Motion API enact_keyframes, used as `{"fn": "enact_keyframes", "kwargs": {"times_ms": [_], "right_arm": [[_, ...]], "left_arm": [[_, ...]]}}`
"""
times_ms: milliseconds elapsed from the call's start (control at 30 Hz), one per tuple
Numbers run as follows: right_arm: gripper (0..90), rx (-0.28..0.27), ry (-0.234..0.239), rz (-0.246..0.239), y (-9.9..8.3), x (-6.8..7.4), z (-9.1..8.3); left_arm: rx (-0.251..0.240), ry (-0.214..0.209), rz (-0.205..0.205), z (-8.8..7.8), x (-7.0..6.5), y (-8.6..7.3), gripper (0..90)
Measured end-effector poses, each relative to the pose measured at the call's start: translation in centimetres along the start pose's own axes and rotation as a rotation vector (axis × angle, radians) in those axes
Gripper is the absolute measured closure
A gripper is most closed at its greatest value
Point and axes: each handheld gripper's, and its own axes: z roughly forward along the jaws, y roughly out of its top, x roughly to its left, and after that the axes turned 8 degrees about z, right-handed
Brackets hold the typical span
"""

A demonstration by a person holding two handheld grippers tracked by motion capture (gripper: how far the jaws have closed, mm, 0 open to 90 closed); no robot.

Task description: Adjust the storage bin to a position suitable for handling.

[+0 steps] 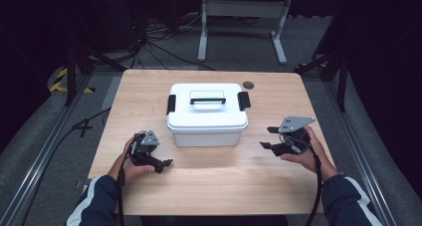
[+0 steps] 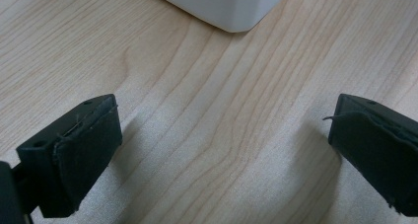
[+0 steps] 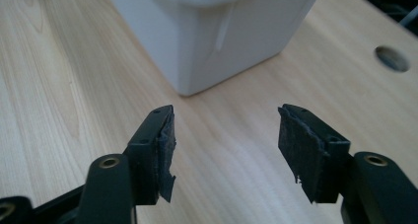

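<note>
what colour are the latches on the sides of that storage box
Black, against the white storage box; its latches show best in the high view.

Your table (image 1: 209, 186) is brightly lit from above while the room around it stays nearly black. Soft shadows fall under the jaws, and the white box (image 3: 217, 31) looks blurred up close.

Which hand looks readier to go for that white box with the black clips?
Probably the right. The right gripper is raised off the table, jaws open and aimed at the white box, near its right clip. The left gripper sits low, pointing past the box's front.
</note>
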Motion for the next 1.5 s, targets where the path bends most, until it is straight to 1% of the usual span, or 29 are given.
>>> {"fn": "enact_keyframes", "kwargs": {"times_ms": [33, 67, 100, 167, 200, 267, 300, 367, 400, 467, 500, 600, 633, 700, 767, 800, 867, 900, 1000, 1033, 1067, 1100, 1167, 1200, 1233, 1333, 1367, 1433, 1500], "right_arm": [[41.3, -0.006, -0.008, -0.027, 1.3, -0.1, -1.0], [41.3, -0.006, -0.008, -0.027, 1.3, -0.1, -1.0], [41.4, -0.009, -0.028, -0.057, 2.8, -0.1, -1.8], [43.3, -0.008, -0.026, -0.083, 4.5, -0.1, -2.5], [43.3, -0.008, -0.026, -0.083, 4.5, -0.1, -2.5], [43.7, 0.010, -0.039, -0.126, 6.2, -0.1, -2.8], [44.8, 0.024, -0.041, -0.156, 8.0, -0.1, -2.9], [45.0, 0.040, -0.036, -0.187, 9.7, 0.1, -2.7], [45.0, 0.040, -0.036, -0.187, 9.7, 0.1, -2.7], [45.3, 0.060, -0.022, -0.219, 11.3, 0.3, -2.3], [46.3, 0.084, -0.018, -0.258, 12.8, 0.7, -1.7], [47.9, 0.107, -0.015, -0.303, 14.9, 1.3, -0.7], [47.9, 0.107, -0.015, -0.303, 14.9, 1.3, -0.7], [48.6, 0.141, -0.019, -0.332, 16.1, 1.7, 0.2], [49.6, 0.181, -0.028, -0.384, 17.7, 2.1, 1.7], [49.6, 0.181, -0.028, -0.384, 17.7, 2.1, 1.7], [51.4, 0.193, -0.016, -0.397, 18.6, 2.2, 2.6], [51.8, 0.222, -0.017, -0.411, 19.3, 2.3, 3.5], [52.9, 0.257, 0.002, -0.434, 20.2, 2.7, 4.9], [52.9, 0.257, 0.002, -0.434, 20.2, 2.7, 4.9], [53.5, 0.267, 0.007, -0.438, 20.4, 2.8, 5.5], [54.2, 0.302, 0.003, -0.451, 20.8, 3.3, 6.4], [56.2, 0.325, 0.019, -0.471, 21.2, 3.9, 7.4], [56.2, 0.325, 0.019, -0.471, 21.2, 3.9, 7.4], [56.7, 0.343, 0.013, -0.474, 21.3, 4.2, 7.8], [64.3, 0.380, -0.007, -0.497, 21.7, 4.9, 9.0], [70.7, 0.389, -0.006, -0.511, 22.0, 5.4, 9.4], [72.1, 0.391, 0.006, -0.517, 22.2, 5.6, 9.4], [78.4, 0.401, -0.017, -0.533, 22.4, 5.9, 9.7]], "left_arm": [[0.000, 0.000, 0.000, 0.0, 0.0, 0.0, 0.2], [0.000, 0.000, 0.000, 0.0, 0.0, 0.0, 0.2], [0.000, 0.000, 0.000, 0.0, 0.0, 0.0, 0.2], [0.000, 0.000, 0.000, 0.0, 0.0, 0.0, 0.2], [0.000, 0.000, 0.000, 0.0, 0.0, 0.0, 0.2], [0.000, 0.000, 0.000, 0.0, 0.0, 0.0, 0.2], [0.000, 0.000, -0.001, 0.0, 0.0, 0.0, 0.2], [0.000, 0.000, 0.000, 0.0, 0.0, 0.0, 0.2], [0.000, 0.000, 0.000, 0.0, 0.0, 0.0, 0.2], [0.000, -0.001, 0.000, 0.0, 0.0, 0.0, 0.2], [0.000, -0.001, 0.000, 0.0, 0.0, 0.0, 0.2], [0.000, -0.001, 0.001, 0.0, 0.0, 0.0, 0.2], [0.000, -0.001, 0.001, 0.0, 0.0, 0.0, 0.1], [0.000, -0.002, 0.001, 0.0, 0.0, 0.0, 0.2], [0.000, -0.002, 0.002, 0.0, 0.0, 0.0, 0.2], [0.000, -0.002, 0.002, 0.0, 0.0, 0.0, 0.2], [0.000, -0.003, 0.003, 0.0, 0.0, 0.0, 0.2], [-0.001, -0.003, 0.003, 0.0, 0.0, 0.0, 0.2], [0.000, -0.003, 0.003, 0.0, 0.0, 0.0, 0.2], [0.000, -0.004, 0.007, 0.0, 0.1, 0.0, 0.2], [0.001, -0.005, 0.008, 0.0, 0.1, 0.0, 0.2], [0.000, -0.005, 0.008, 0.0, 0.1, 0.0, 0.2], [0.000, -0.004, 0.004, 0.0, 0.1, 0.0, 0.2], [0.000, -0.004, 0.004, 0.0, 0.1, 0.0, 0.2], [0.000, -0.002, 0.003, 0.0, 0.0, 0.0, 0.2], [0.002, 0.000, -0.001, 0.0, 0.0, 0.0, 0.5], [0.002, 0.000, -0.001, 0.0, 0.0, 0.0, 0.5], [0.002, 0.000, -0.001, 0.0, 0.0, 0.0, 0.5], [0.002, 0.000, -0.001, 0.0, 0.0, 0.0, 0.5]]}}
